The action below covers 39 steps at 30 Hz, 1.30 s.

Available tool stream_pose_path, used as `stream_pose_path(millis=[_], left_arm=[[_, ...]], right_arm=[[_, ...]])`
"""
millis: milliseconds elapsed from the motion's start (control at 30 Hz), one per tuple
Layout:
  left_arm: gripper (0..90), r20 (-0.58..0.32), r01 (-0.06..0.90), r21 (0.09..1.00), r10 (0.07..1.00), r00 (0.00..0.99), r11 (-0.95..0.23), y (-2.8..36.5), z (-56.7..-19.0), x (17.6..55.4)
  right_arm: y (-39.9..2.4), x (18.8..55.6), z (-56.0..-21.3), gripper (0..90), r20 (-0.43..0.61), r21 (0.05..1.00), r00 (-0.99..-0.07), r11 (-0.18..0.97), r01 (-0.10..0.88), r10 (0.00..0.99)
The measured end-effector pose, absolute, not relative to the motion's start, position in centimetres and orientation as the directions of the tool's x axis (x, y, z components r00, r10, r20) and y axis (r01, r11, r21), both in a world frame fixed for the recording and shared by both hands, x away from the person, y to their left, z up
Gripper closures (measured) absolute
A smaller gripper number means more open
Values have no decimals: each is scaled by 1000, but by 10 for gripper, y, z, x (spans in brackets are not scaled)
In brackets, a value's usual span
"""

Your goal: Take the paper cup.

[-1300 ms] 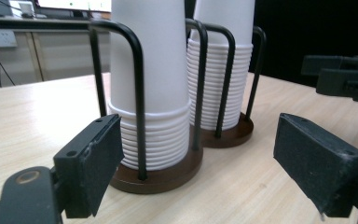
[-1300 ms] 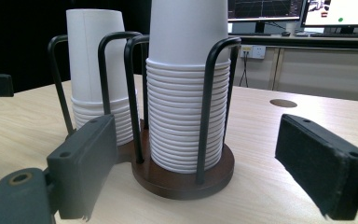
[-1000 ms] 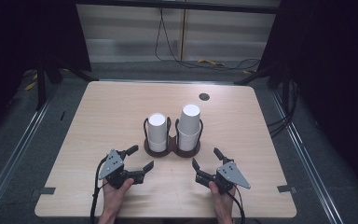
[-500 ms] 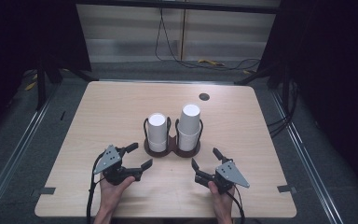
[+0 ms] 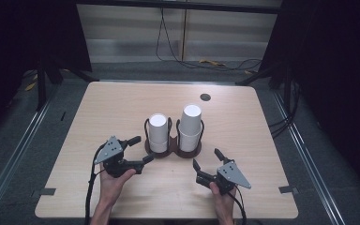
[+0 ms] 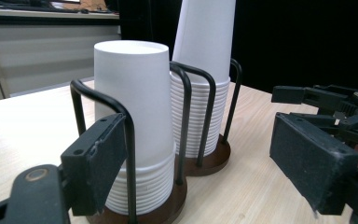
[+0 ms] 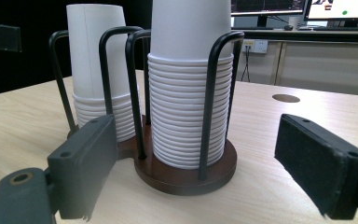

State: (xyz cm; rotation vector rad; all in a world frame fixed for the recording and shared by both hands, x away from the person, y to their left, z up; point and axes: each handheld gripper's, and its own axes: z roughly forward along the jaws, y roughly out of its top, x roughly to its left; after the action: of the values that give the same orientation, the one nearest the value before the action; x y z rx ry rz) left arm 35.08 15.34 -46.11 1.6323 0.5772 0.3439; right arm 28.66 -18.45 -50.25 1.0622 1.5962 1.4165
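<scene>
The 2 stacks of white paper cups, the shorter left stack (image 5: 158, 132) and the taller right stack (image 5: 190, 126), stand upside down in a dark wire holder (image 5: 173, 151) at the table's (image 5: 98, 112) middle. The left gripper (image 5: 139, 150), near-left of the holder, has just been closing a little, yet its jaws are wide and hold nothing. The right gripper (image 5: 207, 159), near-right of the holder, is wide open and empty.
</scene>
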Motion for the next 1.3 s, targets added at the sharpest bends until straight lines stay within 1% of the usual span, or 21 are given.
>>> stream_pose_path(millis=[267, 400, 500, 633, 800, 900, 933, 1033, 1300], left_arm=[[186, -139, 194, 980, 525, 840, -51, 154, -451, 358], [186, -117, 182, 981, 526, 842, -72, 153, -443, 361], [186, -119, 180, 981, 527, 841, -66, 153, -440, 363], [186, -107, 178, 980, 524, 845, -86, 152, -434, 368], [184, -111, 179, 980, 506, 855, -89, 153, -427, 375], [184, -95, 167, 981, 503, 859, -100, 152, -424, 378], [183, -75, 166, 977, 504, 860, -136, 150, -422, 380], [184, -62, 163, 974, 502, 862, -160, 148, -419, 383], [187, -79, 182, 970, 493, 866, -164, 147, -408, 393]], right_arm=[[-184, 287, -502, 130, -8, 993, -386, 53, 104, 922], [-184, 287, -502, 131, -7, 993, -388, 52, 105, 922], [-184, 287, -502, 132, -7, 993, -388, 52, 106, 922], [-184, 287, -502, 135, -3, 992, -391, 51, 113, 921], [-184, 287, -502, 136, -4, 992, -392, 52, 113, 920], [-184, 287, -502, 138, -4, 992, -392, 52, 112, 920], [-184, 287, -502, 139, -3, 992, -393, 52, 112, 920], [-184, 287, -502, 141, -3, 992, -392, 51, 112, 920], [-184, 287, -502, 143, -4, 992, -391, 52, 112, 920]])
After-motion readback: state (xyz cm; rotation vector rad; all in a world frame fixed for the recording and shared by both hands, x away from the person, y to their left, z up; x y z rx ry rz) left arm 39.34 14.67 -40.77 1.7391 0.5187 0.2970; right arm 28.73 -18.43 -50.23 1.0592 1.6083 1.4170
